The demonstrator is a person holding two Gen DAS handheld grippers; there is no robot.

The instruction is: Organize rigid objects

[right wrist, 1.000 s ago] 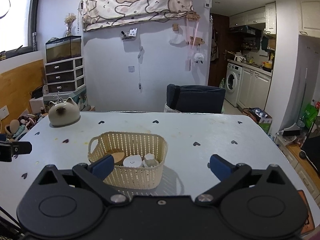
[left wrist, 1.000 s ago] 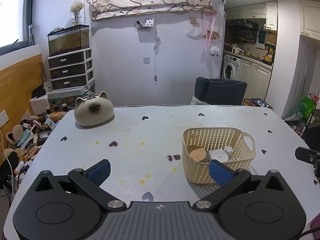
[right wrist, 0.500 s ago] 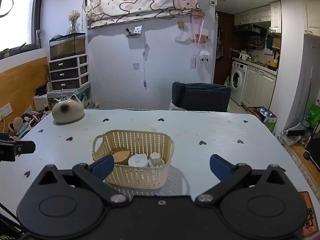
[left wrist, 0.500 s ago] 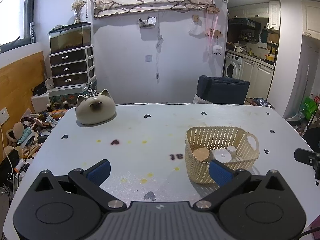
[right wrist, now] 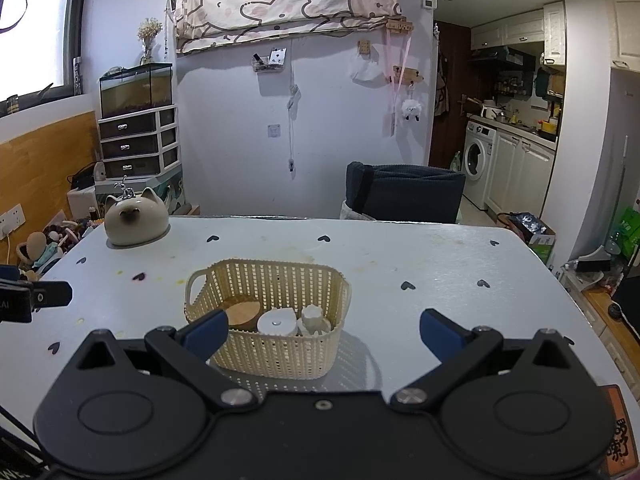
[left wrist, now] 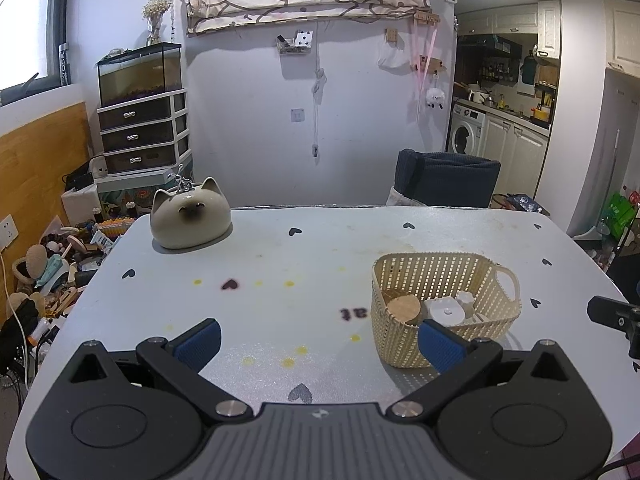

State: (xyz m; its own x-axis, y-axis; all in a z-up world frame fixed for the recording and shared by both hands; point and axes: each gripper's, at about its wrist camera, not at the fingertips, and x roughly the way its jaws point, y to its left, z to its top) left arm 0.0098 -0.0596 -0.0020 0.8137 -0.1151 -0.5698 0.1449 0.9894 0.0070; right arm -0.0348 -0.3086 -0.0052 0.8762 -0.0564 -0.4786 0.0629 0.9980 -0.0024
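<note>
Holding both grippers above the near edge of the white table (left wrist: 320, 248), you had each one spread wide with nothing between its blue pads. Your left gripper (left wrist: 318, 342) hovered over bare tabletop, its right pad overlapping the near corner of the cream basket (left wrist: 436, 280) in that view; whether it touched the weave could not be told. Your right gripper (right wrist: 322, 330) sat just behind the basket (right wrist: 276, 280), its left pad crossing the basket's near left wall in the picture, its right pad over clear table.

The basket stood upright toward the middle of the table, a looped handle at each short end. Inside it lay a round wooden lid (right wrist: 242, 312) at the left, a white round puck (right wrist: 277, 323) in the middle, and a small white ridged piece (right wrist: 313, 316) at the right, all three close together on the basket's floor. From the left wrist you saw the same three things: wooden lid (left wrist: 404, 308), puck (left wrist: 444, 311), ridged piece (left wrist: 464, 299).

A cat-shaped ceramic pot (left wrist: 190, 218) rested at the far left corner of the table, well apart from the basket, with a small metal ornament on its top. The tabletop carried printed dark hearts and some yellow stains. Beyond the far edge stood a dark blue chair (right wrist: 404, 192), and a drawer unit (right wrist: 138, 142) with a glass tank on top stood against the wall at the left.
</note>
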